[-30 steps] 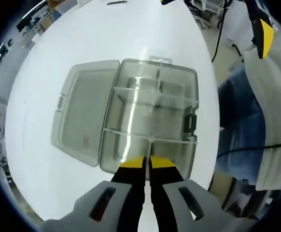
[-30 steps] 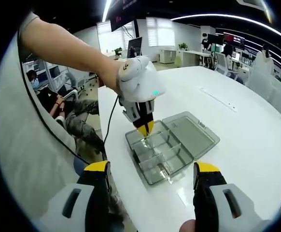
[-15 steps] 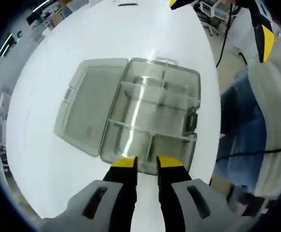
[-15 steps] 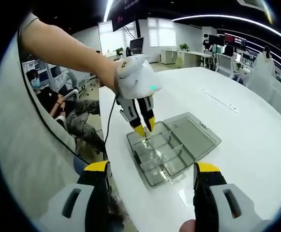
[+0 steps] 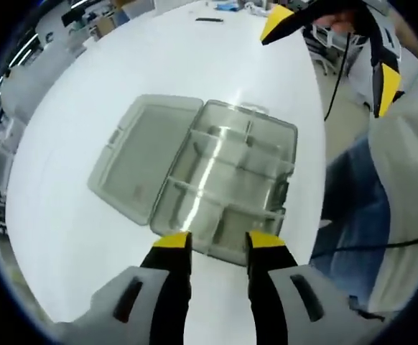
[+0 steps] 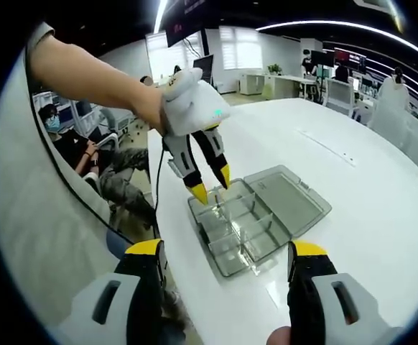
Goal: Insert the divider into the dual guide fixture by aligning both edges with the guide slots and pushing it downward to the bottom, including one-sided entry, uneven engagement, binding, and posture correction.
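change: left gripper (image 6: pixel 212 184) lifted off the case since a second ago, jaws spread from pinched to apart.
case (image 5: pixel 223 187): one clear smoky plastic box, centre of left gripper view, lid (image 5: pixel 146 156) folded flat, on glossy white table (image 5: pixel 87 237).
divider (image 5: pixel 220 200): thin clear strip seated across the compartments.
right gripper (image 6: pixel 227 259): yellow-tipped jaws wide apart, empty, bottom of right gripper view.
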